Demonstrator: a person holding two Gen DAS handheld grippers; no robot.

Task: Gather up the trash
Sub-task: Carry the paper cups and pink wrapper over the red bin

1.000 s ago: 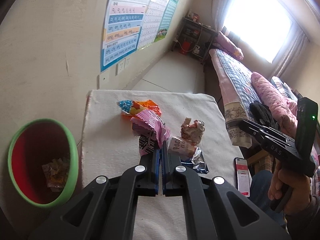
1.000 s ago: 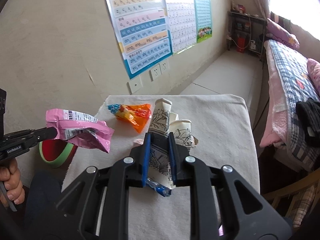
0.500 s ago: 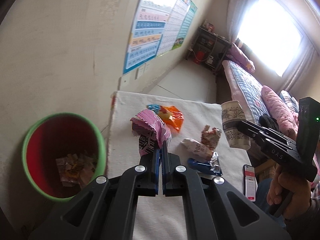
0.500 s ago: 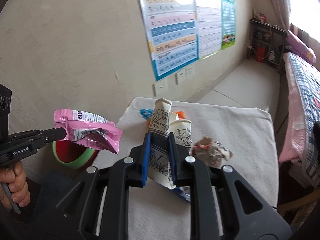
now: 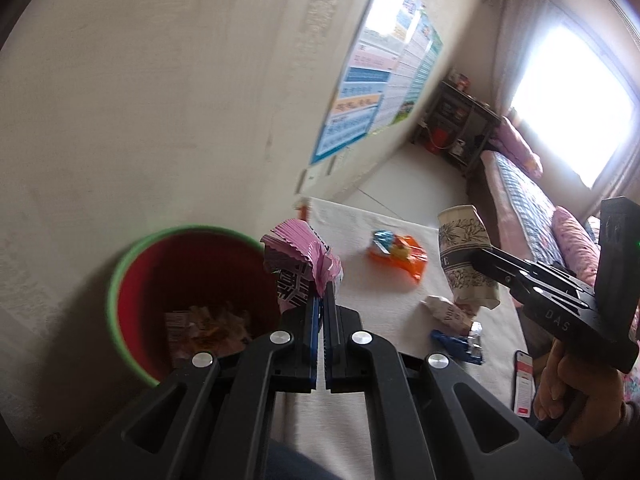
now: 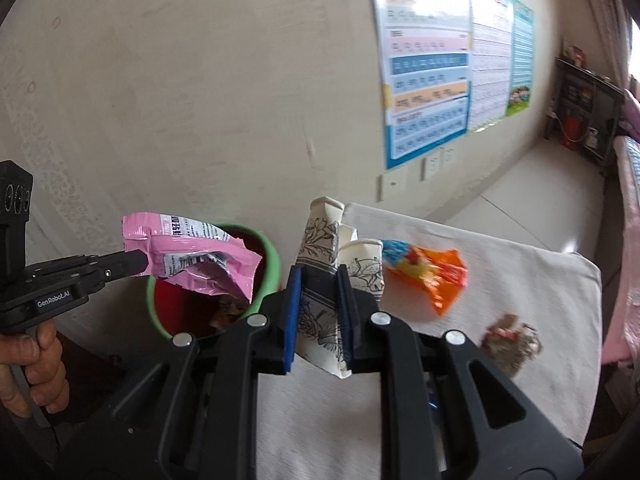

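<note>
My left gripper [image 5: 322,294] is shut on a pink snack wrapper [image 5: 302,258], which hangs at the right rim of a red bin with a green rim [image 5: 120,276]. The same pink wrapper [image 6: 192,254] shows in the right wrist view, held over the bin [image 6: 272,256]. My right gripper [image 6: 318,280] is shut on a crushed paper cup [image 6: 320,248] with a flower print, above the table's left edge. That cup [image 5: 466,256] also appears in the left wrist view. On the cloth-covered table [image 6: 520,280] lie an orange wrapper [image 6: 432,272] and a crumpled brown wrapper [image 6: 512,340].
The bin holds several wrappers [image 5: 208,328]. A white packet [image 5: 448,314] and a blue wrapper [image 5: 456,344] lie near the table's front. A phone [image 5: 524,384] sits at the right. A bed [image 5: 532,208] runs along the right, a wall with posters [image 6: 432,64] behind.
Both grippers have swung left with their loads. The pink wrapper has gone from over the table to the bin's rim, and the cup has followed toward the bin.
</note>
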